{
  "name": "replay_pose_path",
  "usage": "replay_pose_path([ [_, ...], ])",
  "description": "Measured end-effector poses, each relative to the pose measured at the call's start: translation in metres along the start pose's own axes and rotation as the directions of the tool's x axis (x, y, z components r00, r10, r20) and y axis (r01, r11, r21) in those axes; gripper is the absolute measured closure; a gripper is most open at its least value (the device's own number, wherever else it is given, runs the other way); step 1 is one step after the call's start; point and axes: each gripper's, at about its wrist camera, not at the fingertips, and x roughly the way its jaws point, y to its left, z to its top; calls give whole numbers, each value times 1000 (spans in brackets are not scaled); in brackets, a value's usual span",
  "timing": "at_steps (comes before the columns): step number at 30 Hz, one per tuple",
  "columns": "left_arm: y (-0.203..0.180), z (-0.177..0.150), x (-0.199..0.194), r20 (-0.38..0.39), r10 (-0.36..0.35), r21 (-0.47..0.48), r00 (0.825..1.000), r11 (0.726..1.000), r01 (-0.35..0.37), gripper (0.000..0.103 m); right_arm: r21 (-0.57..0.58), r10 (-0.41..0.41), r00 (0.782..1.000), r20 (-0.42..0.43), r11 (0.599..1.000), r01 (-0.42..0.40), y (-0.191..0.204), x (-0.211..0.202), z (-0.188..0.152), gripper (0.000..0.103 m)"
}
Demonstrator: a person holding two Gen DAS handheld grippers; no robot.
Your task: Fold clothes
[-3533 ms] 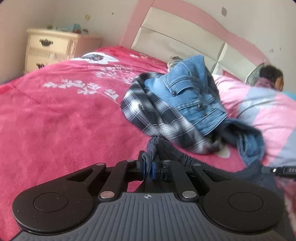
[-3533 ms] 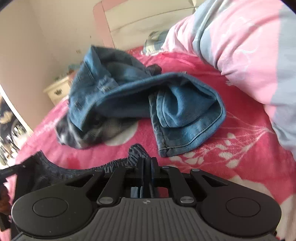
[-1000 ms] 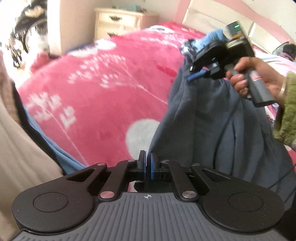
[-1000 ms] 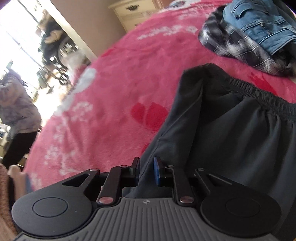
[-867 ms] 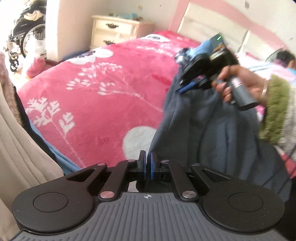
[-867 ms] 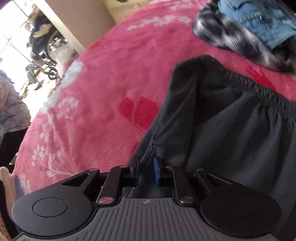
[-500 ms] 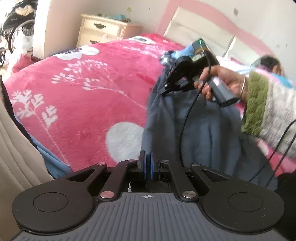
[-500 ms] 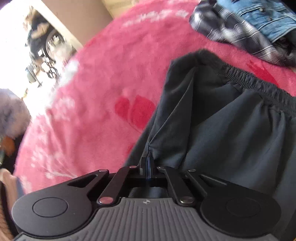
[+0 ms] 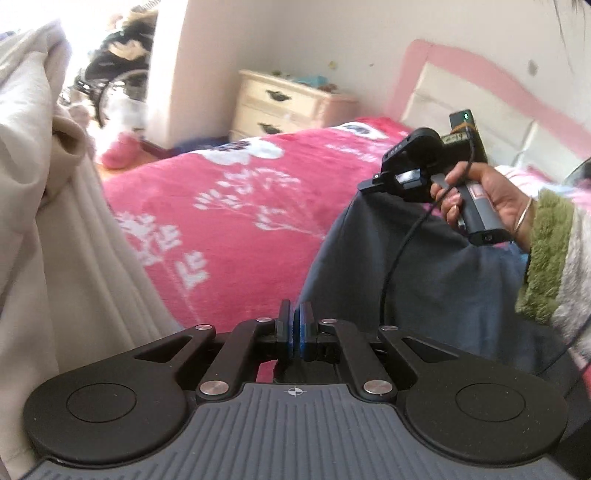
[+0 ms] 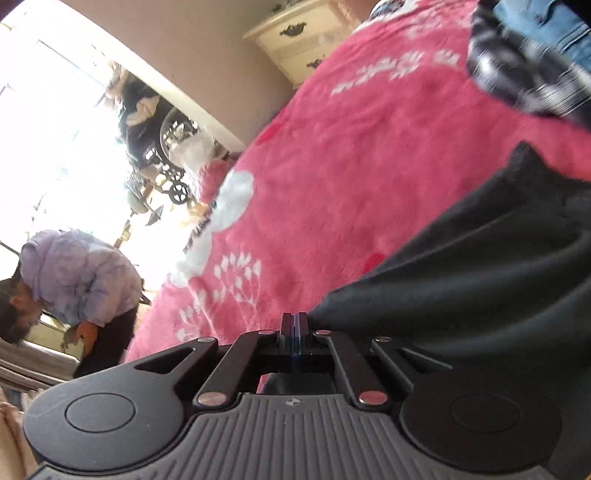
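Both sets of jaws are pressed together on cloth: the left gripper (image 9: 295,328) clamps the lower edge of a dark grey garment (image 9: 424,266), while the right gripper (image 10: 294,336) pinches another edge of the same cloth and, seen from the left wrist, holds it up in the person's right hand (image 9: 476,195), green cuff at the wrist. The garment hangs stretched between the two over the pink floral blanket (image 9: 240,206), a plaid shirt (image 10: 524,81) and denim piece (image 10: 546,29) heaped beyond it.

By the look of it, the garment is being lifted and spread for folding; the next move likely calls for keeping both edges taut and level before laying it flat or bringing one edge to the other.

Half a second ago the right gripper had just closed on the edge; a second ago its jaws stood apart. Since then it has risen, and both cameras have swung toward the bright doorway (image 10: 66,122), where a second person (image 10: 77,288) bends over.
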Motion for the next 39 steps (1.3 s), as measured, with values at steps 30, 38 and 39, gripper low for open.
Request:
replay_pose_path([
  [30, -29, 8, 9, 8, 234, 209, 972, 950, -230, 69, 15, -117, 985, 128, 993, 116, -81, -143, 36, 100],
  [38, -38, 10, 24, 12, 146, 232, 989, 962, -144, 66, 42, -189, 982, -10, 981, 190, -92, -68, 54, 100],
  [39, -39, 8, 29, 0, 144, 242, 990, 960, -139, 66, 29, -203, 979, -22, 979, 204, -92, -59, 57, 100],
])
